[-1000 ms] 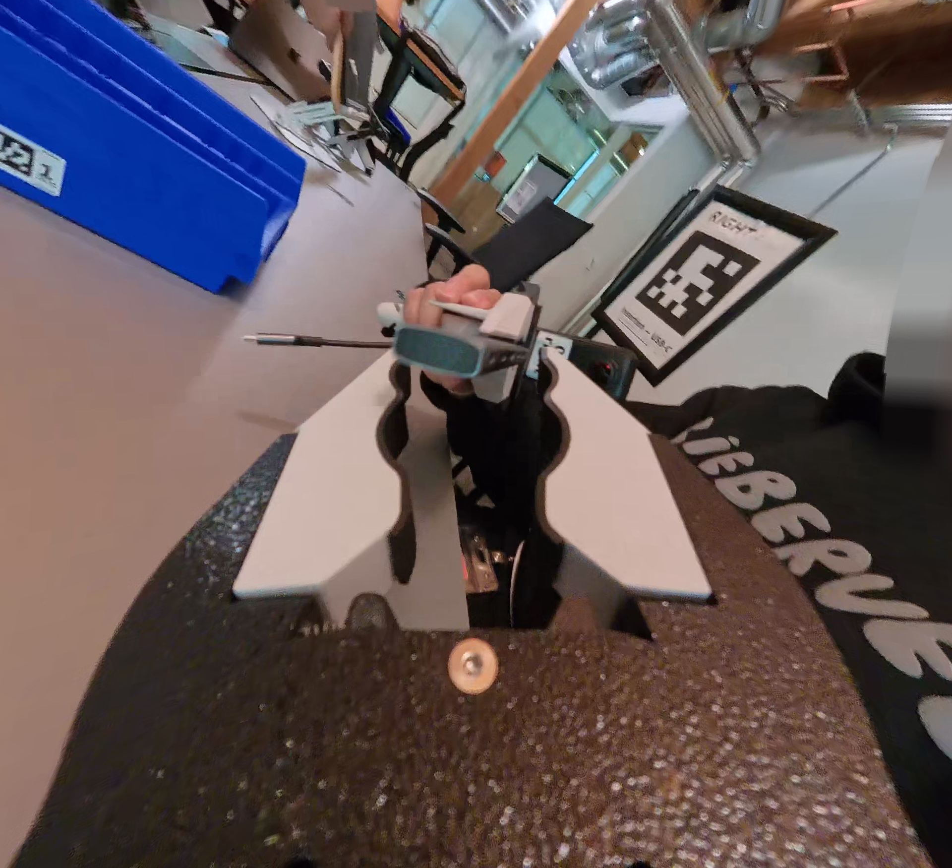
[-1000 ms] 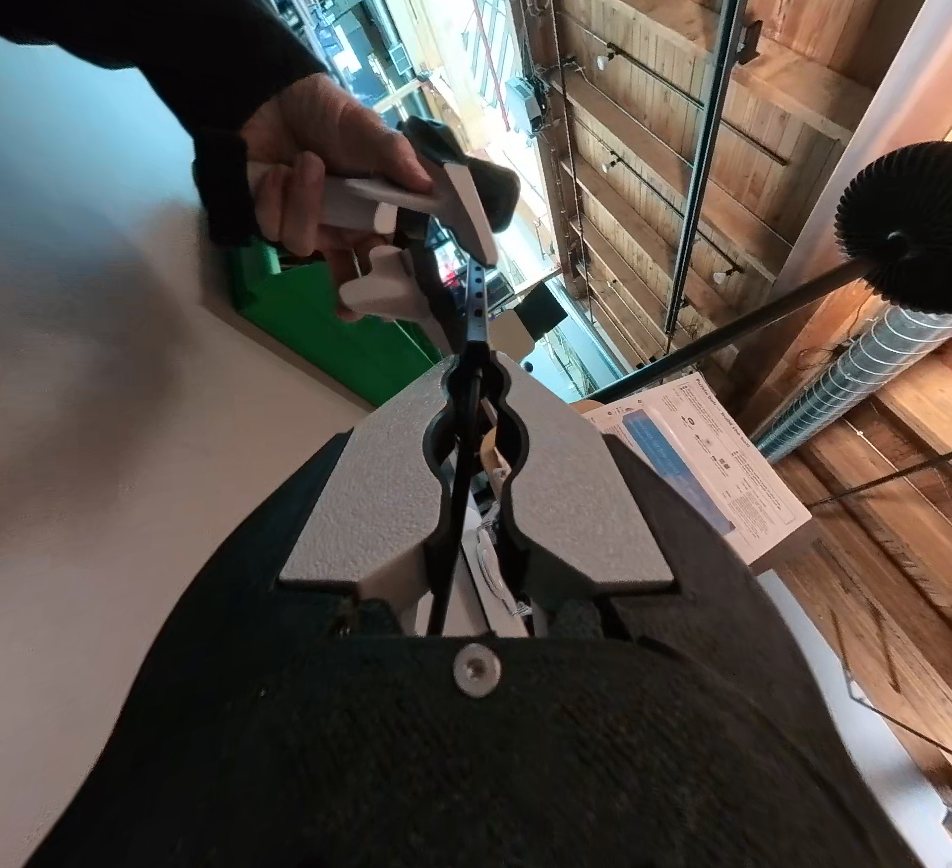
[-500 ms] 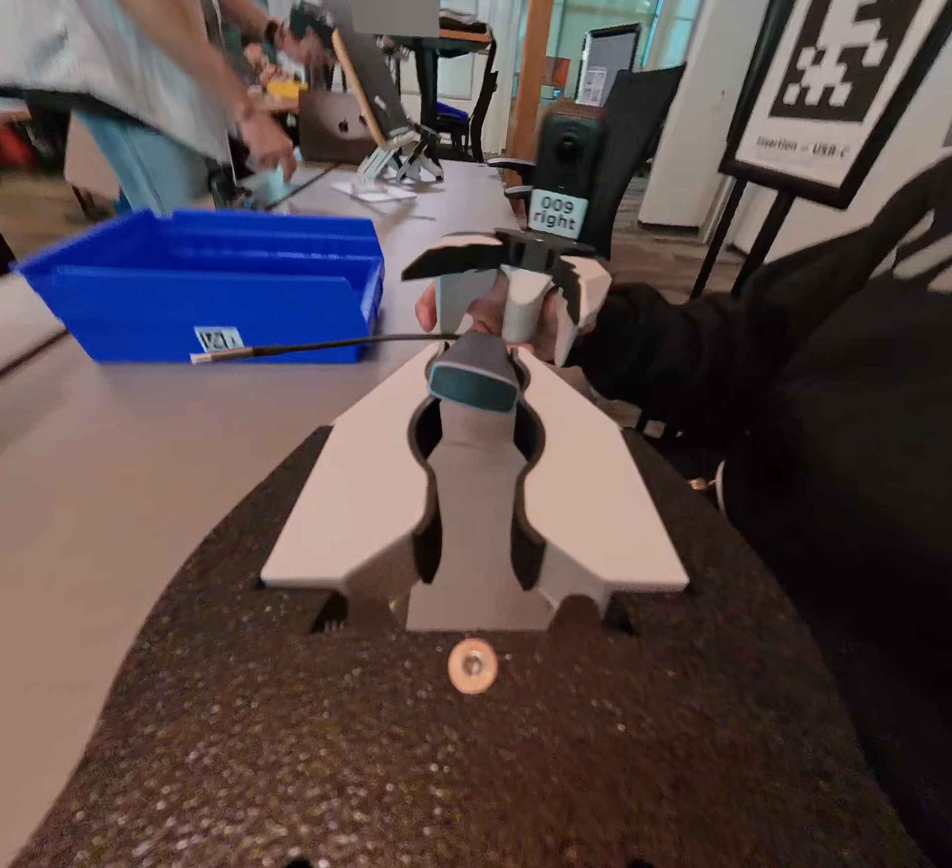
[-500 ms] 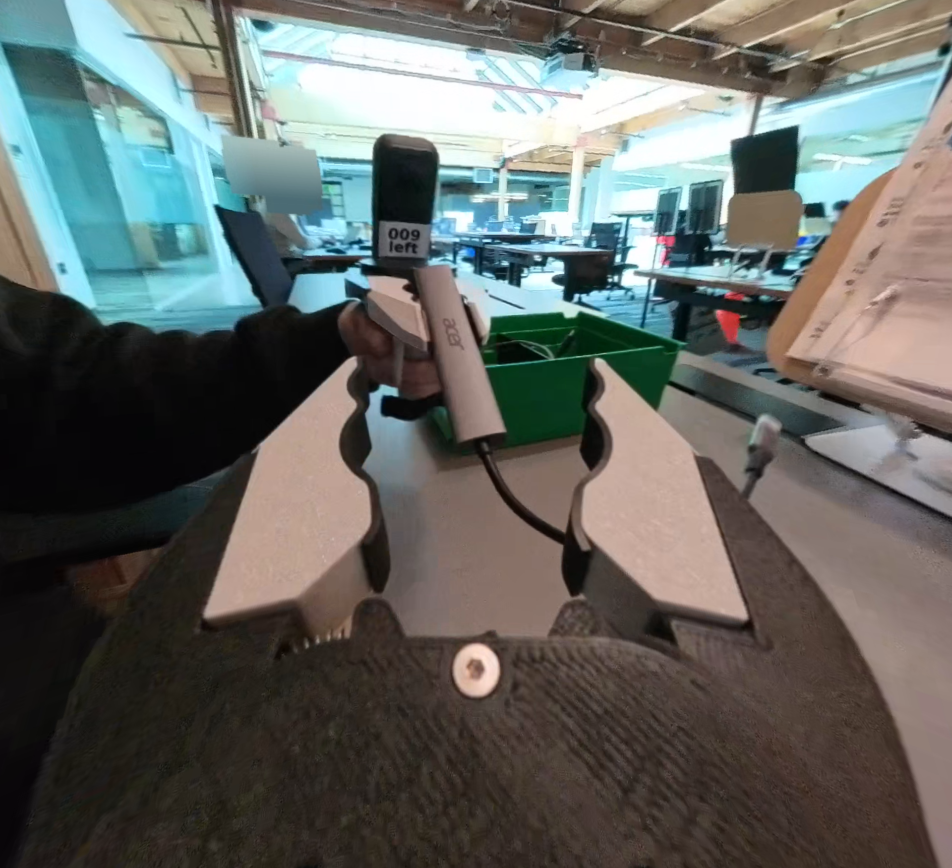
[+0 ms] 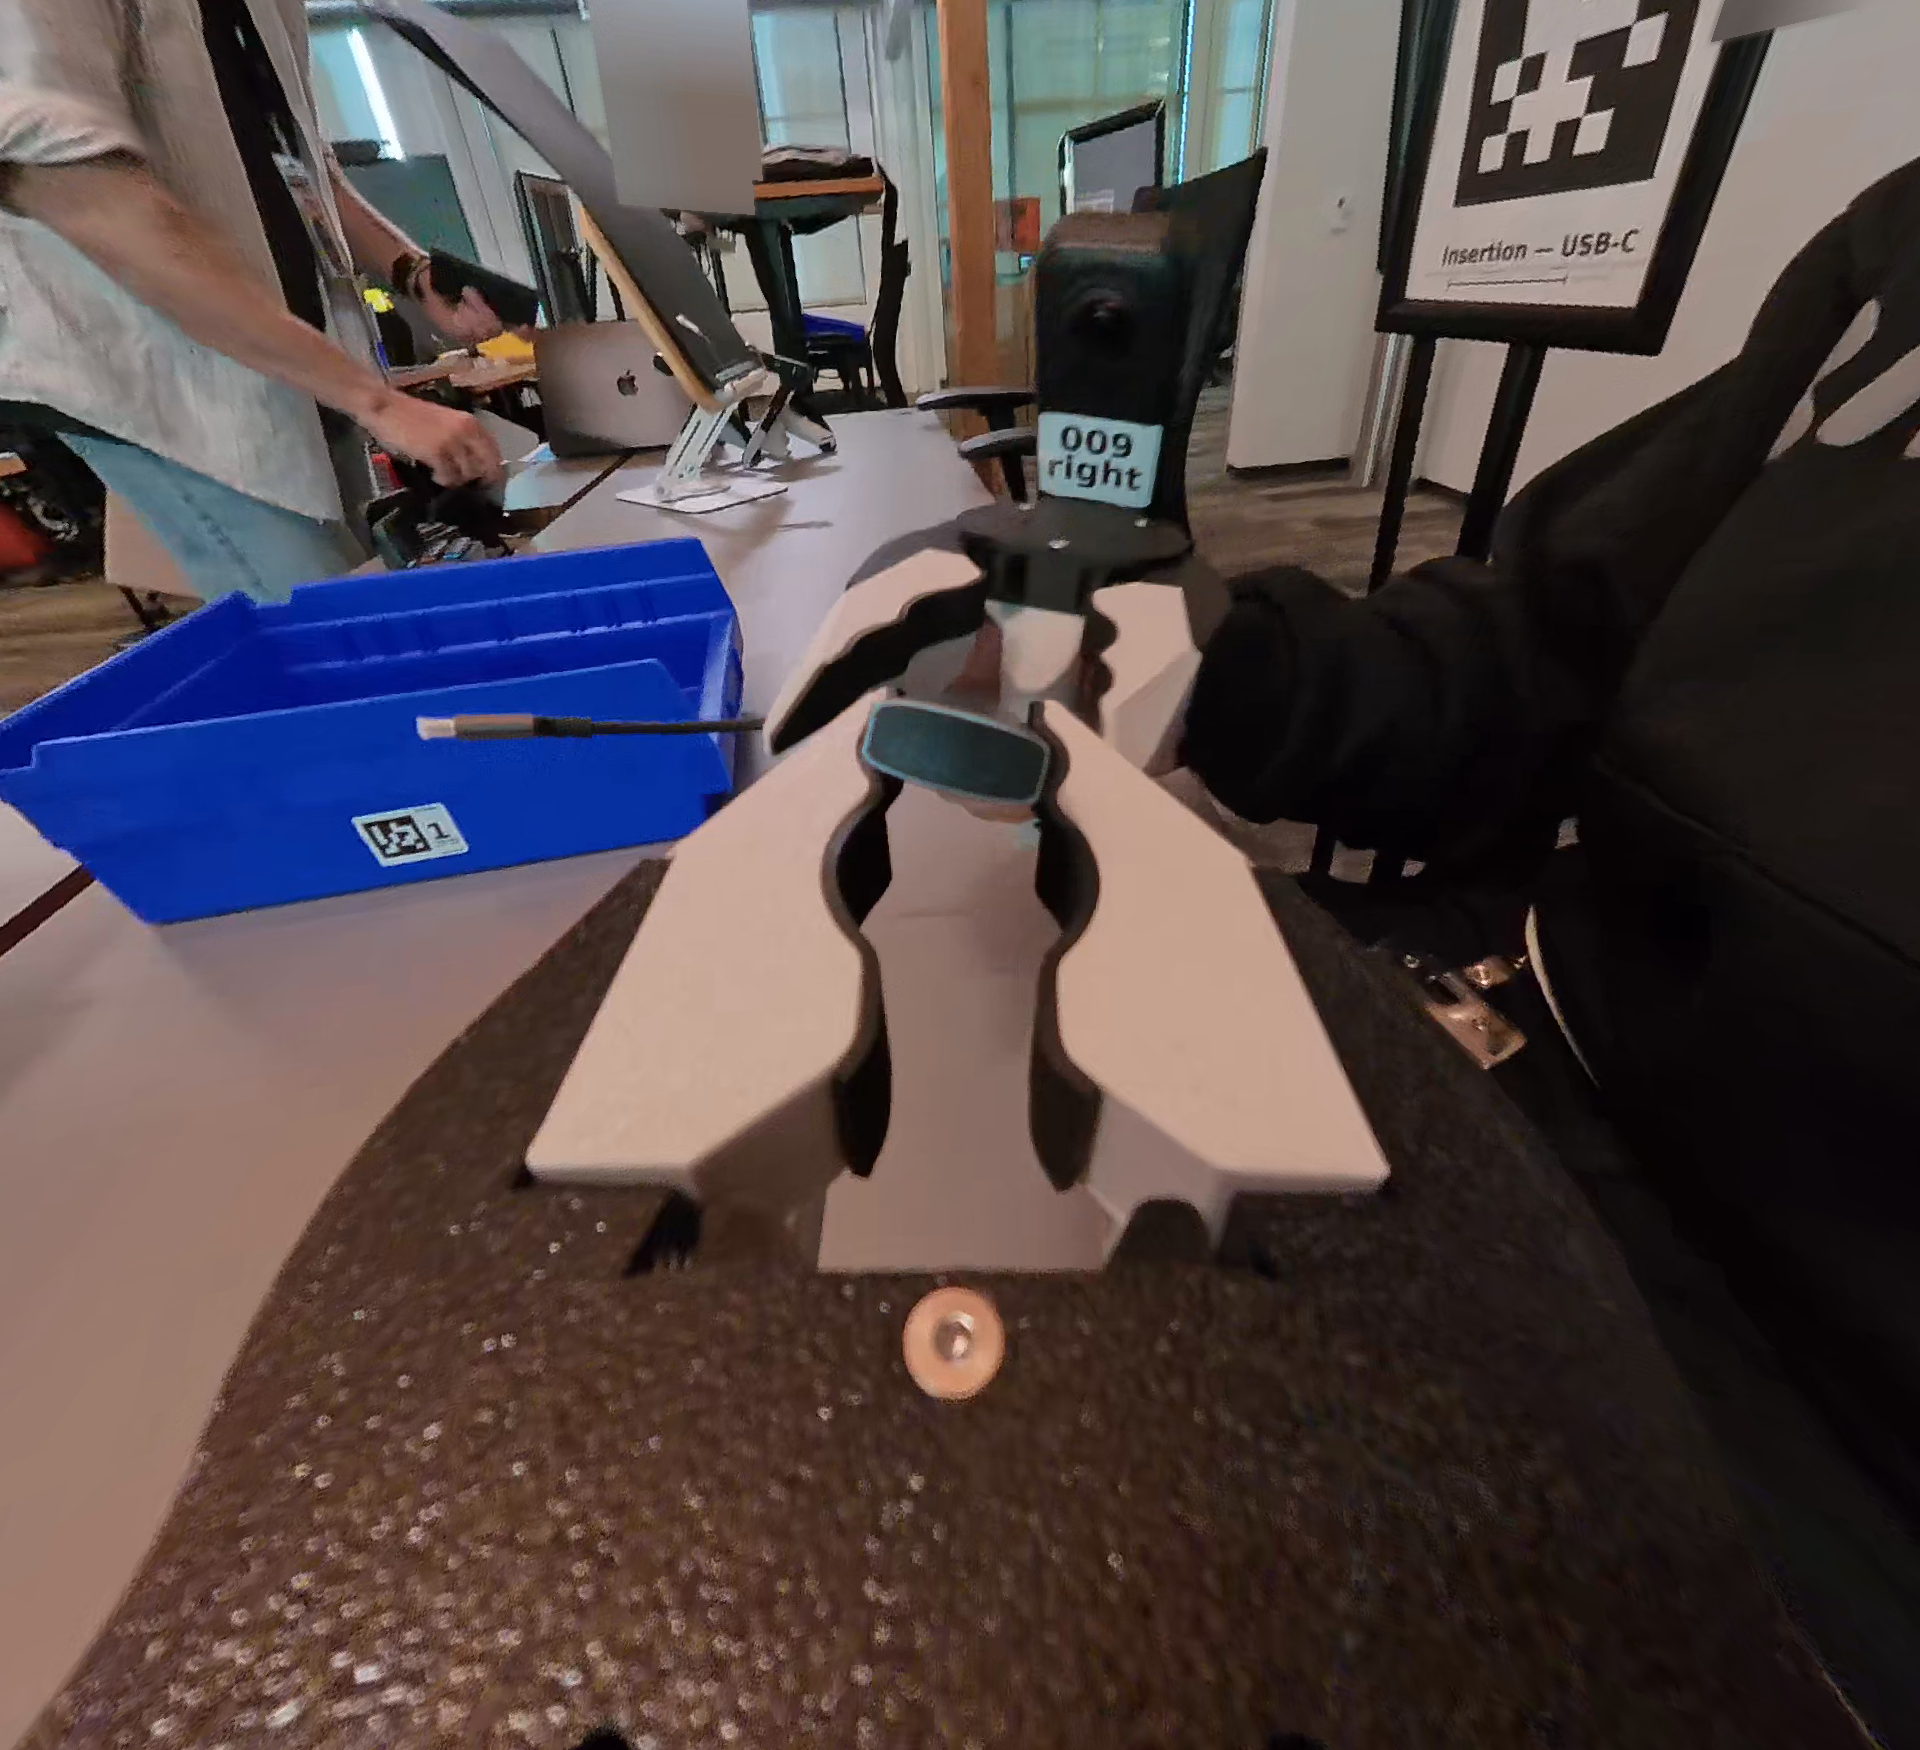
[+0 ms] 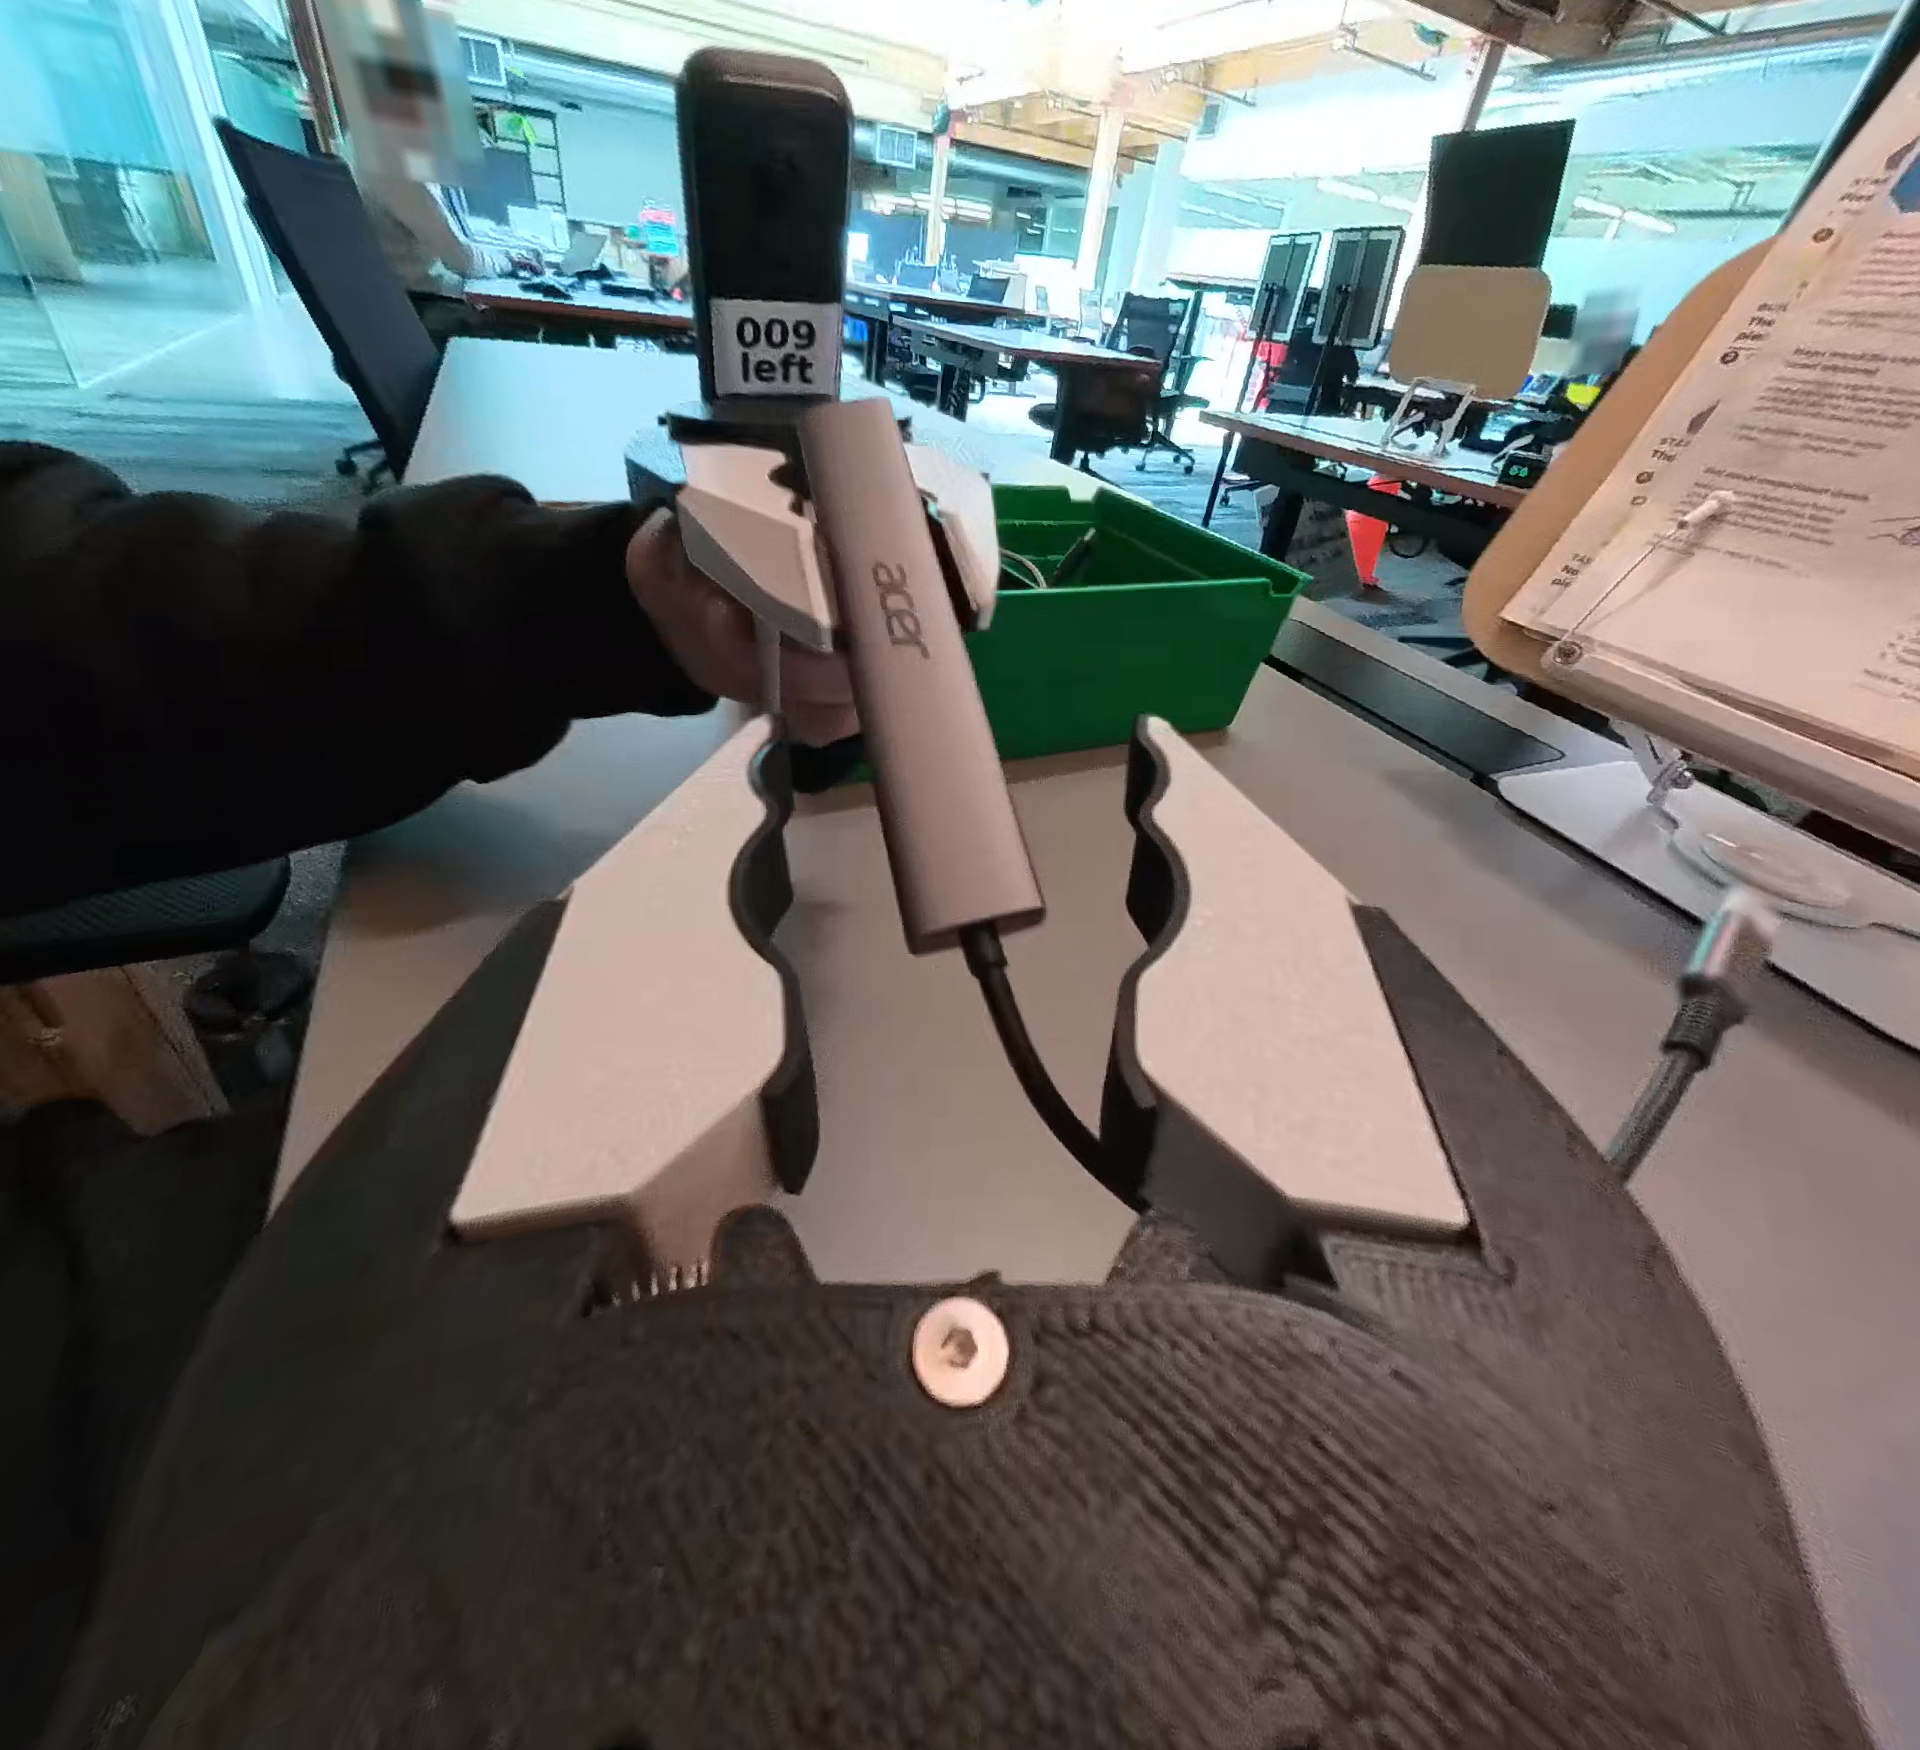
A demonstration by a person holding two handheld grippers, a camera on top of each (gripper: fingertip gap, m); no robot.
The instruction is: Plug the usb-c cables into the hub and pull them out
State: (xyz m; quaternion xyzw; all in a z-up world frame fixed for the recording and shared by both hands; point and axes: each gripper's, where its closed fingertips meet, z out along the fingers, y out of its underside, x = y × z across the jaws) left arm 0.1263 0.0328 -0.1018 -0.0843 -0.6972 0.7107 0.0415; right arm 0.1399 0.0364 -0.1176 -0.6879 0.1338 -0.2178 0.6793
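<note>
The hub (image 6: 914, 661) is a slim grey metal bar with rounded edges and a dark end face (image 5: 954, 755), and a thin black lead (image 6: 1029, 1066) leaves its other end. The left gripper (image 5: 954, 827) is clamped on it: in the left wrist view the bar lies straight along the channel between the two pale fingers (image 5: 727, 973), its dark end poking just past their tips. In the right wrist view the same bar stands steeply tilted — upper end far and left, pinched in the left gripper, lower end near and right, held above the counter (image 6: 1818, 1181).

The right gripper (image 6: 951, 765) stands with its jaws well apart around nothing; the hub's lower end hangs between its fingertips without touching them, and the black lead curves down to the base of its right finger (image 6: 1299, 1025).

From the left wrist view, a black cable (image 5: 644, 725) runs level from the right gripper's side out to the left, ending in a silver plug (image 5: 473, 728) that points left in front of a blue bin (image 5: 312, 765). A green bin (image 6: 1122, 651) sits on the counter behind the hub — just right of the left gripper.
</note>
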